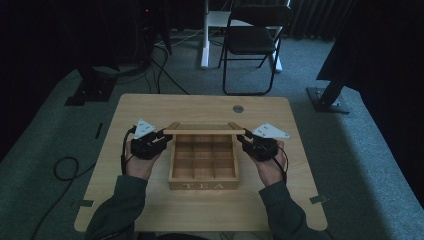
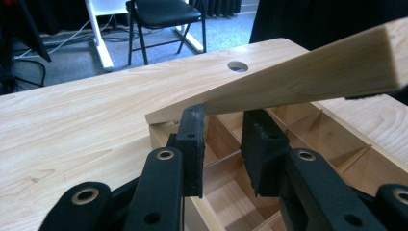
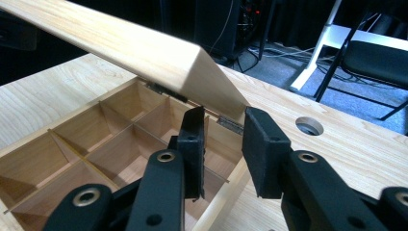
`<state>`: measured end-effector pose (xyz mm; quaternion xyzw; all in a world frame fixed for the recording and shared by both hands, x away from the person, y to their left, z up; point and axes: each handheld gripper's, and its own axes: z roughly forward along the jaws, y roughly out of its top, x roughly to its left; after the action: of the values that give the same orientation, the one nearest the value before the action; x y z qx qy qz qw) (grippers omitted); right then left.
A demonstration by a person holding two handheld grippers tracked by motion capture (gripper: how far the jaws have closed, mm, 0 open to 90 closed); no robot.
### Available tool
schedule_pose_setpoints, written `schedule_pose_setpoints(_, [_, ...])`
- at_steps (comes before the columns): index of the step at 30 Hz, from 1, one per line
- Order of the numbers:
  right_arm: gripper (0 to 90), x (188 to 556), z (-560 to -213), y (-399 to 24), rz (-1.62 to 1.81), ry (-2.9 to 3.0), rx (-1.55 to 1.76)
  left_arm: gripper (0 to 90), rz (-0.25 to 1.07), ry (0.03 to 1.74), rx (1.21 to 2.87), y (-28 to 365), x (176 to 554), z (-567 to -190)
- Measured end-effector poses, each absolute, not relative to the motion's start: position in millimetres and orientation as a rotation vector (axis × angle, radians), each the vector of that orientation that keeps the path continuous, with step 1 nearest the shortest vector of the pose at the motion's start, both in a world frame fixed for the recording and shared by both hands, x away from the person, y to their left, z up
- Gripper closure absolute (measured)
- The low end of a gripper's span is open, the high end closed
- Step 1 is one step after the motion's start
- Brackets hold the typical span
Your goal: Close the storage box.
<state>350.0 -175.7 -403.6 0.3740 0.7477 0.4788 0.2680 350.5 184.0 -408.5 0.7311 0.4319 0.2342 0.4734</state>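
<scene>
Wooden tea box (image 1: 203, 185), pale, square, "TEA" on its front wall, sits at the middle of my light wood table (image 1: 150, 210). Inside are thin dividers making 9 compartments in a 3 by 3 grid, and they look bare. Its flat wooden lid (image 1: 204, 131) is raised on the hinges at the far wall and is seen edge-on from the high view, hanging over the back row.

My left gripper (image 1: 165, 136), black with 2 jaws and a grey three-cornered plate on top, is at the lid's left end. In the left gripper view the lid (image 2: 308, 79) slopes up to the right above the jaw tips. The jaws stand with a narrow gap between the pads, nothing pinched between them, so released; whether the tips touch the lid's underside I cannot tell.

My right gripper (image 1: 243, 140), same build, is at the lid's right end. In the right gripper view the lid's corner (image 3: 192, 72) hangs just above the jaw tips and a small metal hinge (image 3: 231, 124) shows behind them. Its jaws are also slightly apart with nothing clamped, so released.

Both my hands sit beside the box, 1 on each side. Round hole (image 1: 238, 108) in the tabletop lies beyond the box. Black folding chair (image 1: 252, 40) stands on the grey carpet behind the table.
</scene>
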Motion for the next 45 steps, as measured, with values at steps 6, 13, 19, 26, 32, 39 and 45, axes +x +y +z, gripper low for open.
schedule_pose_setpoints(6, [65.1, 345, -403, -174, 1.270, 2.017, 0.986, 70.4, 0.566, 1.056, 1.792, 185, 349, -411])
schedule_pose_setpoints(13, [64.2, 340, -405, -176, 1.275, 2.015, 0.992, 69.2, 0.557, 1.053, 1.798, 185, 347, -414])
schedule_pose_setpoints(19, [64.4, 337, -407, -176, 1.267, 2.027, 0.992, 67.5, 0.545, 1.048, 1.801, 185, 345, -416])
schedule_pose_setpoints(26, [64.7, 334, -411, -176, 1.268, 2.027, 0.995, 60.9, 0.541, 1.040, 1.804, 185, 340, -417])
schedule_pose_setpoints(32, [64.7, 333, -414, -176, 1.272, 2.031, 0.997, 59.4, 0.536, 1.036, 1.800, 186, 336, -418])
schedule_pose_setpoints(39, [61.8, 329, -419, -176, 1.258, 2.032, 0.988, 59.1, 0.541, 1.034, 1.833, 182, 334, -420])
schedule_pose_setpoints(45, [55.2, 325, -424, -178, 1.257, 2.053, 1.004, 59.2, 0.529, 1.037, 1.827, 183, 332, -423])
